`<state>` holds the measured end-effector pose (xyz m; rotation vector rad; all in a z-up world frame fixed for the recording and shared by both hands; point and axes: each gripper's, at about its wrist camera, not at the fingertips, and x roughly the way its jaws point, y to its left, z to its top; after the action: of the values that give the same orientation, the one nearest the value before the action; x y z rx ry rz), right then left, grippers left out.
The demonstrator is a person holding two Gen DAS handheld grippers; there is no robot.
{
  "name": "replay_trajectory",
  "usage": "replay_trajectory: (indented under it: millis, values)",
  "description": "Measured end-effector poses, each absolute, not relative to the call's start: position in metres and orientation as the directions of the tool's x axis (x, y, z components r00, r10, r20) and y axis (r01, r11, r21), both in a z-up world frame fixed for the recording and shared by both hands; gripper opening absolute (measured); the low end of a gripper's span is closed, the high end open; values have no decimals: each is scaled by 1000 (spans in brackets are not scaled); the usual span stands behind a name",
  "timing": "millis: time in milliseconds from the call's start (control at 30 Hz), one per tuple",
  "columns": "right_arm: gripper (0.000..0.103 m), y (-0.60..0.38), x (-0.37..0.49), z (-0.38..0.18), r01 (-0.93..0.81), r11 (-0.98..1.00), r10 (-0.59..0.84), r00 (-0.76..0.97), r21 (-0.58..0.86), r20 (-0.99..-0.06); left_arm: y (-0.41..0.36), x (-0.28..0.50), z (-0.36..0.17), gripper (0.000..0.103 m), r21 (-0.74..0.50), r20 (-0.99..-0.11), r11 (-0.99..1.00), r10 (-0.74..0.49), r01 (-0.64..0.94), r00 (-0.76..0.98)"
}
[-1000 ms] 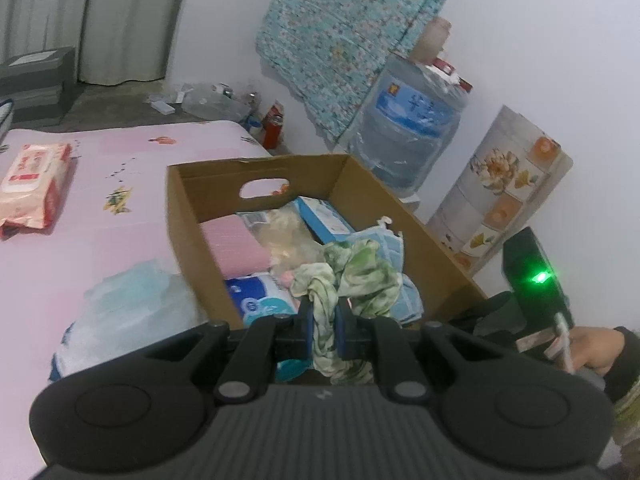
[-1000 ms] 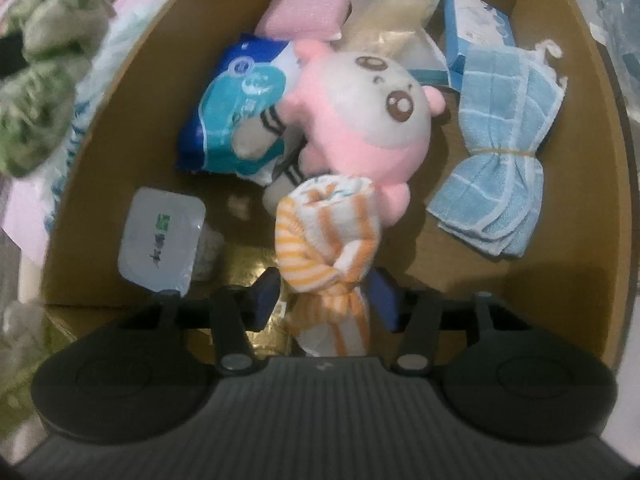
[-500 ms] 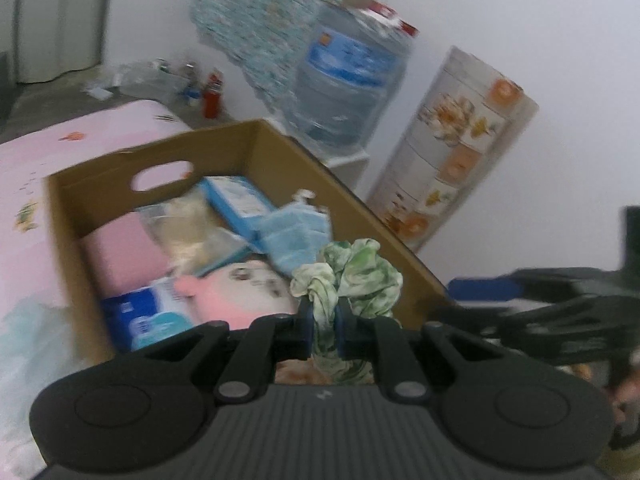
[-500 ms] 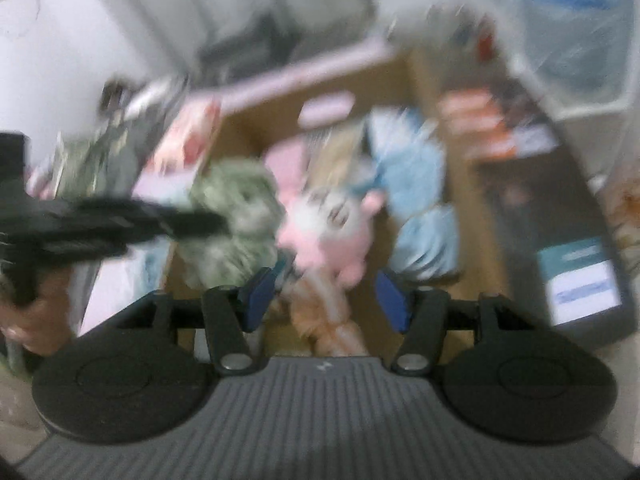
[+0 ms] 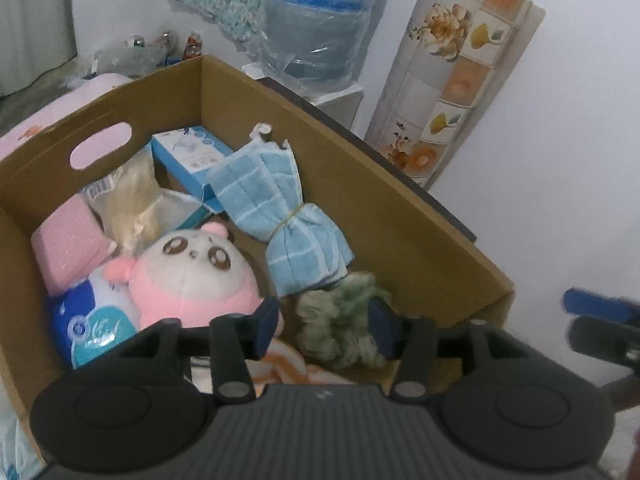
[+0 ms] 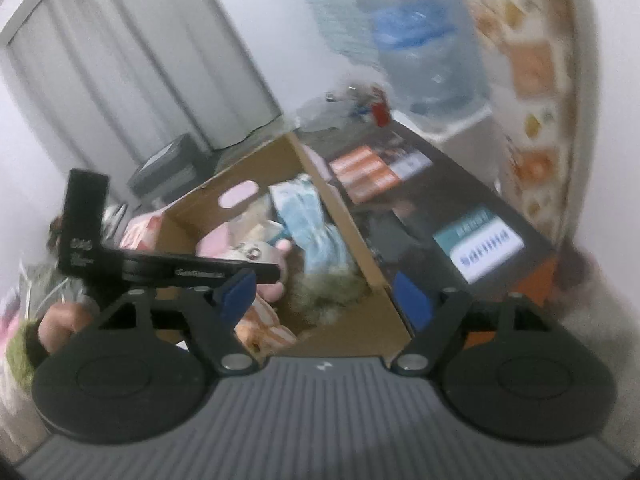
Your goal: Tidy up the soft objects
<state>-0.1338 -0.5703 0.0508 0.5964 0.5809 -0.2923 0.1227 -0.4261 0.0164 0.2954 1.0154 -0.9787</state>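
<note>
A cardboard box [image 5: 360,168] holds soft things: a pink plush toy [image 5: 188,276], a tied blue towel [image 5: 288,220], a pink sponge block [image 5: 68,244], a blue packet [image 5: 96,320], an orange striped cloth [image 5: 280,364] and a green knotted cloth [image 5: 344,320]. My left gripper [image 5: 324,322] is open over the box's near end, with the green cloth lying loose between its jaws. My right gripper [image 6: 324,296] is open and empty, outside the box [image 6: 376,272] at its near right corner. The green cloth also shows blurred in the right wrist view [image 6: 328,288].
A large water bottle [image 5: 320,20] stands behind the box. A flowered roll [image 5: 452,72] leans on the white wall. A dark table [image 6: 440,208] with packets lies right of the box. The pink bedspread [image 5: 52,112] is to the left. The other gripper's body [image 6: 120,256] crosses the right wrist view.
My left gripper has opened and let the green cloth drop into the box. My right gripper let go of the orange striped cloth and has pulled back out of the box.
</note>
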Motion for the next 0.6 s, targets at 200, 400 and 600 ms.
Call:
replay_trajectory:
  millis: [200, 400, 600]
  values:
    - [79, -563, -143, 27, 466, 719, -113, 811, 516, -575, -375, 112, 59, 77, -174, -765, 589, -586, 790, 268]
    - [88, -530, -129, 40, 454, 760, -149, 818, 465, -556, -291, 93, 104, 103, -87, -672, 671, -585, 736, 454]
    - [102, -483, -112, 66, 417, 826, -173, 828, 380, -533, -202, 78, 113, 103, 37, -621, 848, -395, 528, 677]
